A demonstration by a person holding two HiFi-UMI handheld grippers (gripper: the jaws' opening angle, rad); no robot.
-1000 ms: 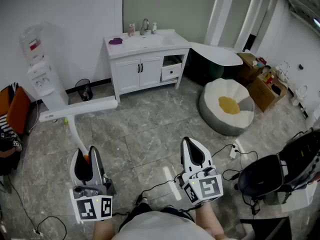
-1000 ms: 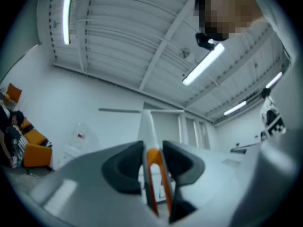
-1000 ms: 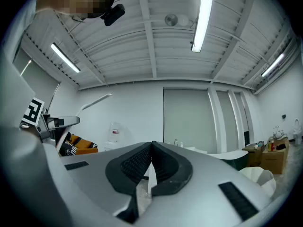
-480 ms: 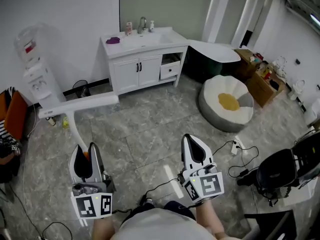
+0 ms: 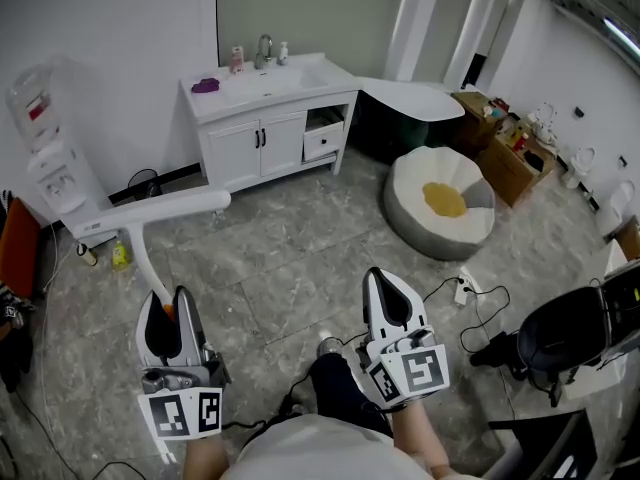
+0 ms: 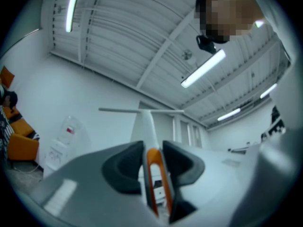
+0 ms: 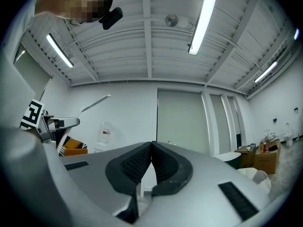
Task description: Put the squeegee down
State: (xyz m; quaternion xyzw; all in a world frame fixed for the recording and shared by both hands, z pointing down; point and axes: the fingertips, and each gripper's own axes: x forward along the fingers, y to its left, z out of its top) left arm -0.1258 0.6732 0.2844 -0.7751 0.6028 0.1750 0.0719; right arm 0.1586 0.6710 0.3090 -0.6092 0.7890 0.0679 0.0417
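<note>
The squeegee (image 5: pixel 160 210) hangs beside water dispenser (image 5: pixel 50 163), possibly touching.

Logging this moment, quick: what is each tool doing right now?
Left tool: closed on the squeegee handle.
Right tool: closed, empty.

Left tongs (image 5: pixel 170 306): white plastic shell, teardrop outline, smooth black pads (image 6: pixel 125 167) lining inner faces. Grey metal lever (image 5: pixel 165 378) on back. Left marker cube (image 5: pixel 183 414) at rear, white with black square patterns. Right tongs (image 5: pixel 386 286): same white shell, ribbed black lining (image 7: pixel 137 164), right marker cube (image 5: pixel 412 373) of same kind. Person wears white top (image 5: pixel 300 453), dark trouser leg (image 5: pixel 335 393), pale shoe (image 5: pixel 325 346).
</note>
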